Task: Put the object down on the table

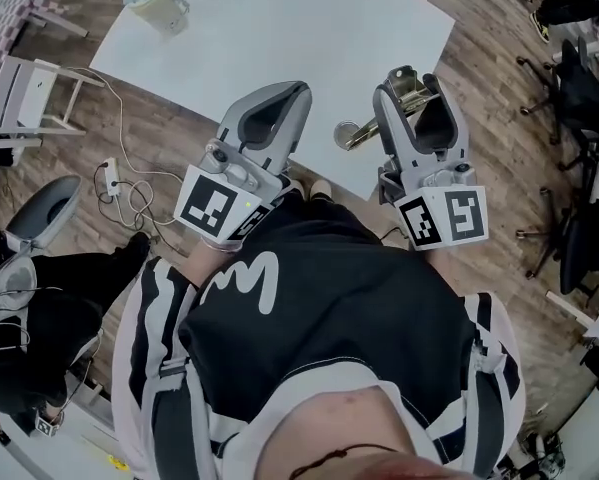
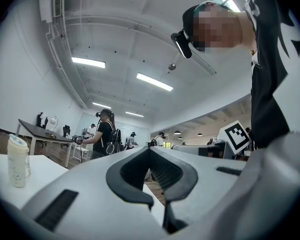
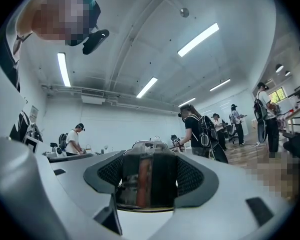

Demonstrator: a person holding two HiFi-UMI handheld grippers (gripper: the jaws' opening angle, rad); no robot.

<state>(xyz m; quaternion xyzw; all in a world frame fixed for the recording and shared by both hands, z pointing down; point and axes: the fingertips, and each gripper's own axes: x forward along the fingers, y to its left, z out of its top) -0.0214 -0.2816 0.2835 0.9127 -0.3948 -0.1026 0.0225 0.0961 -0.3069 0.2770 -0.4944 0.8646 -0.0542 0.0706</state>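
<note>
**Brass-toned metal object clamped, not yet on counter**

Shiny piece w/ a round disc at one end. It sits between the jaws of the right hand-held gripper. That gripper's own view shows both pads closed on it, touching either side. From the head view the metal object hangs by the near edge of the white counter, disc end over the top. How high above it can't be read. Left hand-held gripper is just beside the right one, jaws together, nothing between them. Both are held close to the person's body. A pale lidded bottle stands near the counter's far corner, well apart.

Step in hand, imo: object gripped, placing not begun. Next move prob. calls for reaching fwd so the whole piece is over the counter. Then lower till it touches and part the jaws slowly. Disc end may roll or tip, so best to lay it flat before letting go.
</note>
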